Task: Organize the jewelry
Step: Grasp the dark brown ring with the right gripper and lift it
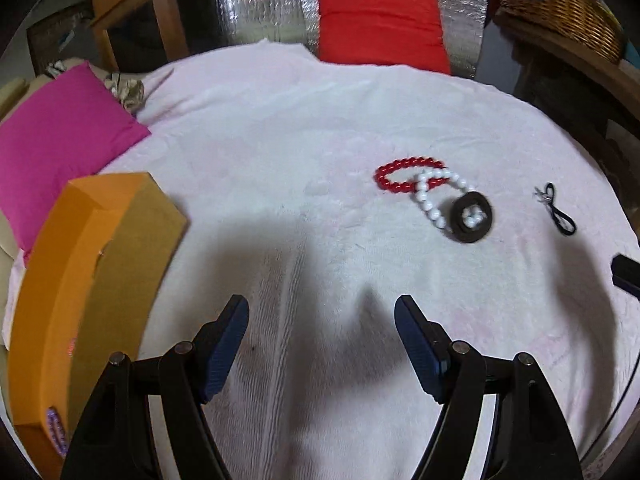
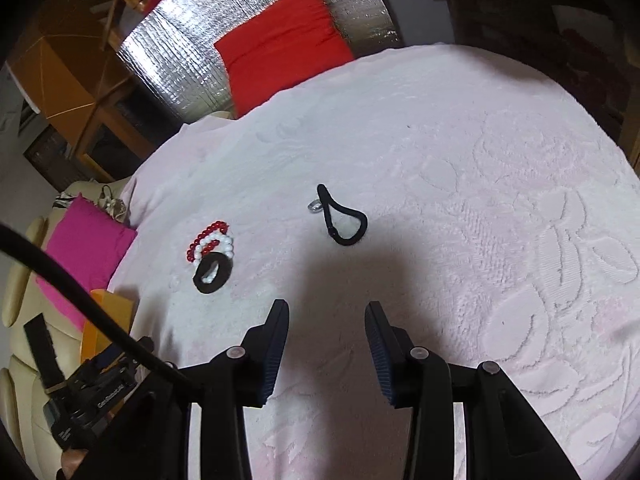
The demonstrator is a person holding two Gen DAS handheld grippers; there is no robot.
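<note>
A red bead bracelet [image 1: 404, 174], a white bead bracelet [image 1: 430, 200] and a dark ring-shaped bracelet [image 1: 472, 216] lie overlapping on the pale pink blanket [image 1: 320, 128]. They also show in the right wrist view: red [image 2: 200, 236], white [image 2: 218, 246], dark [image 2: 210, 268]. A black cord with a metal clasp [image 1: 558, 210] lies apart to the right, also in the right wrist view [image 2: 344, 220]. An orange box [image 1: 92, 280] stands at the left. My left gripper [image 1: 322, 312] is open and empty over the blanket. My right gripper [image 2: 326, 312] is open and empty, short of the cord.
A pink cushion [image 1: 60, 136] lies at the left and a red cushion [image 1: 380, 24] at the back against silver foil. A wicker basket [image 1: 560, 4] stands back right. Wooden furniture [image 2: 60, 60] stands behind the blanket.
</note>
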